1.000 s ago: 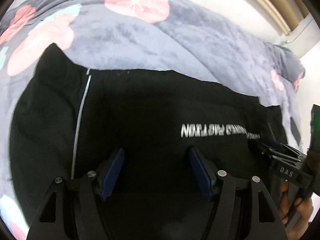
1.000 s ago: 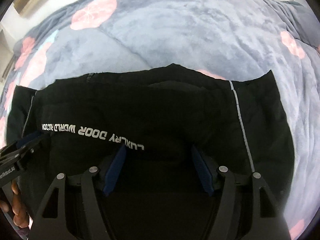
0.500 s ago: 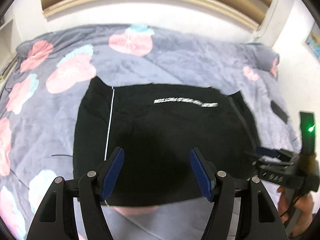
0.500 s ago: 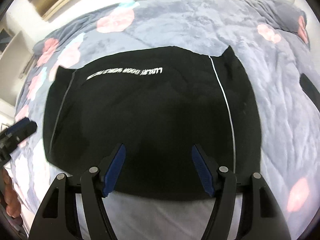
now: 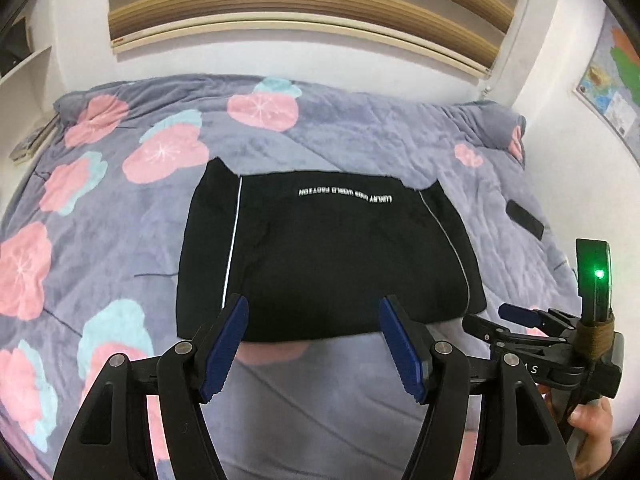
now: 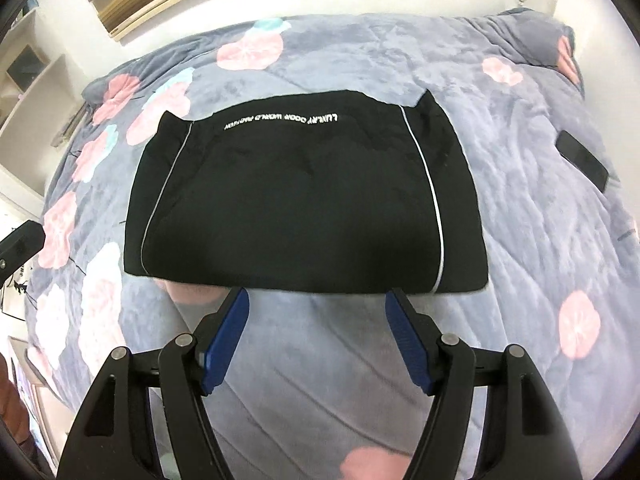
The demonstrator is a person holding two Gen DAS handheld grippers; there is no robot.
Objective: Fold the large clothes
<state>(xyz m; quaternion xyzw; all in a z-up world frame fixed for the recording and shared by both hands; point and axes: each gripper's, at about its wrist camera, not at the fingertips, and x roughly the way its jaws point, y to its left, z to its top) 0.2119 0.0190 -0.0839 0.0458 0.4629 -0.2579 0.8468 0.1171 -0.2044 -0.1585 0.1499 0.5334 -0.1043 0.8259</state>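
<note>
Both grippers have pulled back and up from the garment [image 5: 320, 248] since a second ago: then each wrist view was filled with black cloth right at the jaws, now the whole folded piece is in frame ahead of them. Left gripper [image 5: 316, 344]: jaws apart, nothing between them, with the near hem of the garment just beyond the blue pads [image 5: 224, 344]. Right gripper [image 6: 316, 336]: jaws apart and empty, tips just short of the near hem, over bare blanket [image 6: 320, 380]. The right gripper also shows at the right edge of the left wrist view, held in a hand [image 5: 592, 424], off the garment's near right corner. The garment lies flat on the flowered blanket of the bed as a compact black rectangle, with white piping down both sides and a line of white lettering [image 5: 344, 195] along the far edge; both far corners stick up as small points. A dark flat item, probably a phone [image 6: 582, 158], lies on the blanket well to the right of the garment. Judgement: cloth released, this fold looks set; either the fold is finished or one more halving remains.
</note>
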